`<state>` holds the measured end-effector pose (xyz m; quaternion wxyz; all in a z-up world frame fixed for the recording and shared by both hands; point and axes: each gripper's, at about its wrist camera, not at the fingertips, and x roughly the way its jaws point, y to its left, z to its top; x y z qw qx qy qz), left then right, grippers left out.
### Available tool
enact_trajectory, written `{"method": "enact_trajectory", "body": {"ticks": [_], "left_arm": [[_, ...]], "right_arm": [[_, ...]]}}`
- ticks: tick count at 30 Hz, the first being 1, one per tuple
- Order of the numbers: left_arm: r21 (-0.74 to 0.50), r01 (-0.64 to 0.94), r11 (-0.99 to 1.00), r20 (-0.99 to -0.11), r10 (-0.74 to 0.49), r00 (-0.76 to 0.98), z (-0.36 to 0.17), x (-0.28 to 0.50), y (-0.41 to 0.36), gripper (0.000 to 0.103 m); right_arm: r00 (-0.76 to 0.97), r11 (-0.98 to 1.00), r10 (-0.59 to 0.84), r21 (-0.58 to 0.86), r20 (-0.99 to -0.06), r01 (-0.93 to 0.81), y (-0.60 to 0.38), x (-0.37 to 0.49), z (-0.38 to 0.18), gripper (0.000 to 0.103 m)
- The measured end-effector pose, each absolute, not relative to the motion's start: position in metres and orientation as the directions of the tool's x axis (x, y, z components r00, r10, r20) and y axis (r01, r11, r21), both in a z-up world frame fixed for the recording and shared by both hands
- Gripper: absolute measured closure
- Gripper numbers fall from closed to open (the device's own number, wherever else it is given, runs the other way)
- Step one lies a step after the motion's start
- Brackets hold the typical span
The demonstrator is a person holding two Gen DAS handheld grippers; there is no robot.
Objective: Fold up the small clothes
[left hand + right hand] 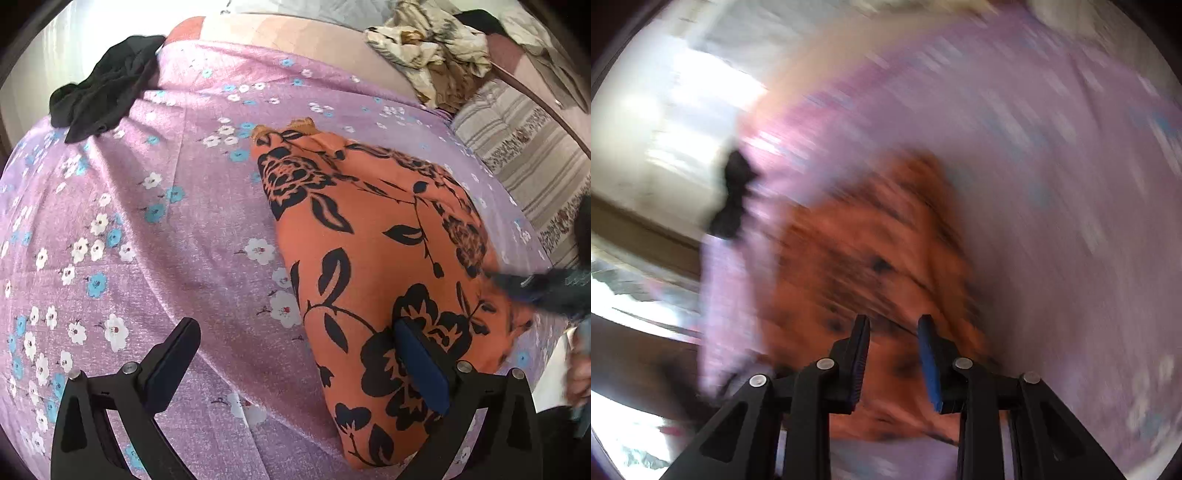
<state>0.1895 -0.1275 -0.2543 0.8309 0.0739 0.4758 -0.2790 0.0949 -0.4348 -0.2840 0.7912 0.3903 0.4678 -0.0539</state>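
An orange garment with a black flower print point(373, 251) lies folded on the purple flowered bedsheet point(155, 206). My left gripper point(295, 325) is open wide above the sheet, its right finger over the garment's near part. In the right wrist view, which is blurred by motion, my right gripper point(894, 321) is open, jaws a small way apart and holding nothing, just above the same orange garment point(857, 243). The right gripper also shows as a dark blur at the right edge of the left wrist view point(546, 284).
A black garment point(103, 92) lies crumpled at the sheet's far left edge. A cream and brown heap of clothes point(436, 48) sits at the far right. A striped cover point(524, 155) lies to the right of the sheet.
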Motion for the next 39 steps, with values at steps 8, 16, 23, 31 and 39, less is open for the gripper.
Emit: {"method": "enact_trajectory", "body": {"ticks": [8,16,23,31,39], "left_arm": [[-0.045,0.548,0.835,-0.806,-0.354,0.474,-0.249,0.178,-0.131,0.000],[-0.046,0.550,0.834,-0.811,-0.353,0.467,-0.248,0.182,-0.134,0.000],[-0.038,0.555,0.831,-0.808,-0.352,0.473,-0.251,0.184,-0.137,0.000],[-0.032,0.556,0.830,-0.808,-0.349,0.474,-0.251,0.184,-0.140,0.000],[-0.029,0.557,0.830,-0.813,-0.344,0.471,-0.250,0.184,-0.142,0.000]], "right_arm": [[0.613,0.648,0.277,0.614,-0.741,0.450,-0.436,0.092,-0.281,0.072],[0.725,0.709,0.195,0.605,-0.661,0.361,-0.423,0.093,-0.240,0.073],[0.597,0.667,0.212,0.561,-0.774,0.490,-0.439,0.118,-0.286,0.074],[0.595,0.708,0.205,0.538,-0.777,0.458,-0.436,0.122,-0.285,0.073],[0.596,0.702,0.212,0.545,-0.774,0.458,-0.437,0.116,-0.288,0.073]]}}
